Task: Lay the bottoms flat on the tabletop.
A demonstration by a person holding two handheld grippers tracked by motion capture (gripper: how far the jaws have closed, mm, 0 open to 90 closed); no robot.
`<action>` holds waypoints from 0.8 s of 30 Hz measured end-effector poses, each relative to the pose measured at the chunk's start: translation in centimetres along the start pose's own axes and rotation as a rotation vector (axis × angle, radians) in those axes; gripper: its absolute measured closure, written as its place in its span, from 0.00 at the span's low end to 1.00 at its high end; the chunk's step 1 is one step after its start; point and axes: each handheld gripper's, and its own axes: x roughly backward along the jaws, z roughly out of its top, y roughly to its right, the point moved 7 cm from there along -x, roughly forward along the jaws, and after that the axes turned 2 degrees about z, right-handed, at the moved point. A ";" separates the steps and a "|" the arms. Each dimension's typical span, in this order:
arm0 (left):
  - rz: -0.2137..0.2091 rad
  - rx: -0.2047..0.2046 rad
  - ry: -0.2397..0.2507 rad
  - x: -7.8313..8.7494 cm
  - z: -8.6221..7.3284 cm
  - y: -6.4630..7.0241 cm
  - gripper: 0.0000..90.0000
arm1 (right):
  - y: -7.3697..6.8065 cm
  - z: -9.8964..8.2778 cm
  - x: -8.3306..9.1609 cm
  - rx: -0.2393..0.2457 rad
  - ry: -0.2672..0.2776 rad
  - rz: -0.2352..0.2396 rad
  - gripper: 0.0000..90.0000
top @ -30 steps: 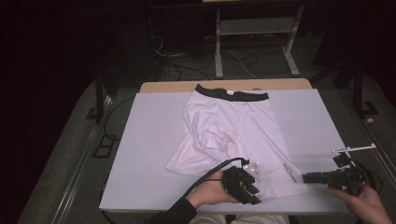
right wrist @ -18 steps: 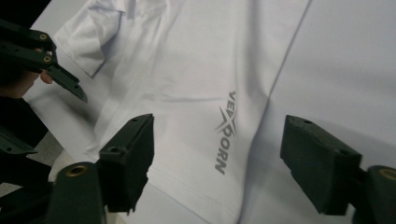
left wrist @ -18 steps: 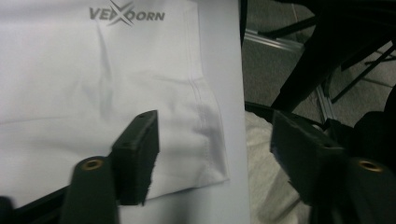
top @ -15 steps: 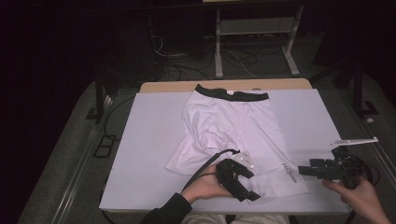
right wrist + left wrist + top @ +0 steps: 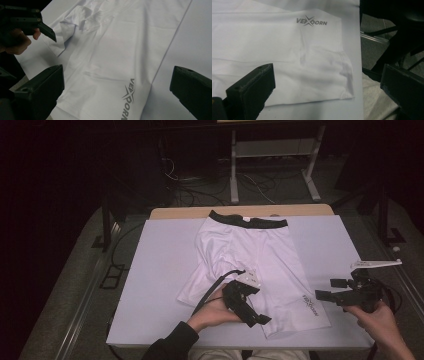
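Left claw (image 5: 260, 317): jaws spread to their widest, having just been opening; nothing is held between them. In the left gripper view the two black jaws are seen wide apart above the hem corner of the shorts (image 5: 312, 62), with no pad pressed on the cloth.

Right claw (image 5: 327, 289): jaws likewise spread wide, just opened, nothing pinched. In the right gripper view the printed leg of the shorts (image 5: 112, 50) is framed between the jaws without being touched.

Count: one pair of white shorts (image 5: 250, 260), two claws, two hands, one bench (image 5: 150, 270) covered in white.

The shorts are laid flat along the middle of the bench, the dark waistband (image 5: 247, 220) at the far edge and the legs toward the near edge. The leg on the left side is seen crumpled and folded over; the leg with the grey logo (image 5: 311, 304) is spread out almost to the near edge.

Pose: the left hand (image 5: 212, 310) is brought in from the near edge, its claw angled down over the hem of the logo leg. The right hand (image 5: 380, 317) is held at the near right corner, its claw kept roughly level and pointed leftward at the shorts.
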 end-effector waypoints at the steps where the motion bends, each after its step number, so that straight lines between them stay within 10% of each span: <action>1: 0.007 0.003 0.004 0.3 0.0 -0.2 0.00 | 0.0 0.1 -0.1 0.001 0.000 -0.002 0.00; 24: 0.169 0.064 0.076 7.9 -1.1 -4.2 0.00 | -4.9 4.9 -5.5 0.148 -0.031 0.035 0.00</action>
